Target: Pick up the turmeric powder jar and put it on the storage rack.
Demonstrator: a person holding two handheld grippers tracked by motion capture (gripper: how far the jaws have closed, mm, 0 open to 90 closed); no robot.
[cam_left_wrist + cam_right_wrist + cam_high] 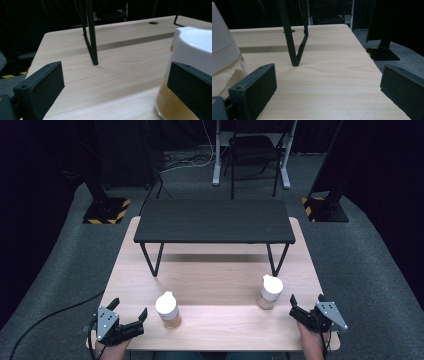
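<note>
At the bottom edge of the high view, nearest the camera, the person's two forearms come in, each hand holding a tool. The left tool [129, 310] sits at the lower left, over the near corner of the pale wooden desk [215, 270], with its jaws spread wide and nothing between them. Just to its right stands the left jar [168, 309], white-capped with a brownish filling, apart from the jaws. In the left gripper view that jar [185, 55] rises at the right edge, partly behind the right jaw, and I cannot tell whether it touches that jaw.

The right tool [295, 308] lies at the lower right, jaws also wide apart and empty. The right jar [270, 292] stands just up and left of it; in the right gripper view it [223, 57] shows at the left edge, outside the jaws.

A small black table [214, 221] stands on the desk in the upper middle of the frame.
</note>
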